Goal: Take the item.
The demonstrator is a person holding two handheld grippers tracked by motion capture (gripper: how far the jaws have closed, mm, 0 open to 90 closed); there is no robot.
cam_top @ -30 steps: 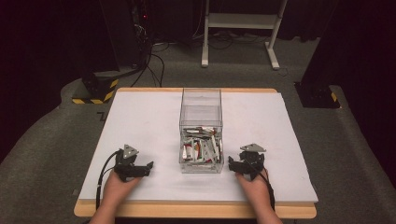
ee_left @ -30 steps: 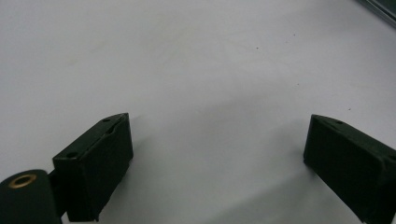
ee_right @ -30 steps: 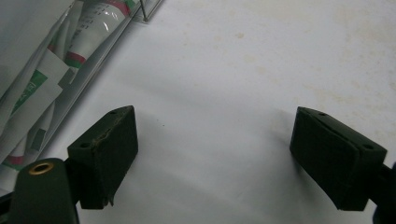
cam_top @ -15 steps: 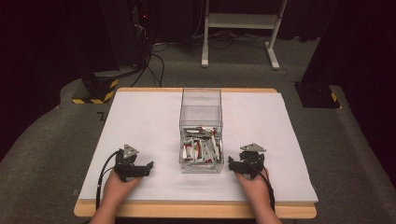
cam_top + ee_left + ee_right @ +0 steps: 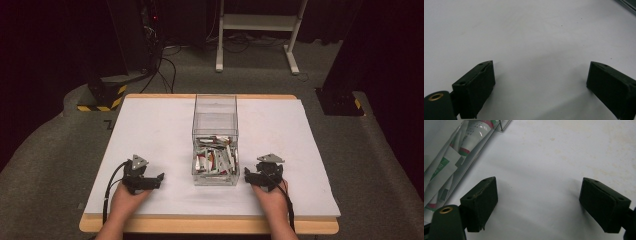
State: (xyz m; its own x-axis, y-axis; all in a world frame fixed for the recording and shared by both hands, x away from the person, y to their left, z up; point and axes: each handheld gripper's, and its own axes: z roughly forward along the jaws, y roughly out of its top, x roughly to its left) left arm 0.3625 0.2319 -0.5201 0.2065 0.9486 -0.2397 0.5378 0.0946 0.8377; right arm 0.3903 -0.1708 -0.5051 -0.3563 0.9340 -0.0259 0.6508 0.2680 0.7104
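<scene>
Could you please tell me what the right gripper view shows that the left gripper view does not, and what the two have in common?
The right gripper view alone shows the wall of the clear box at its upper left, with white sachets printed in red and green pressed behind it. The left gripper view alone shows a thin dark edge in its top right corner; what it belongs to I cannot tell. Both share the white table surface and a pair of black fingers set wide apart with nothing between them.

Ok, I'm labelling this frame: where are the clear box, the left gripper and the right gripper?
clear box (image 5: pixel 215 107): high view, its far wall.
left gripper (image 5: pixel 159 176): high view, between its open fingertips.
right gripper (image 5: pixel 247 173): high view, between its open fingertips.
</scene>
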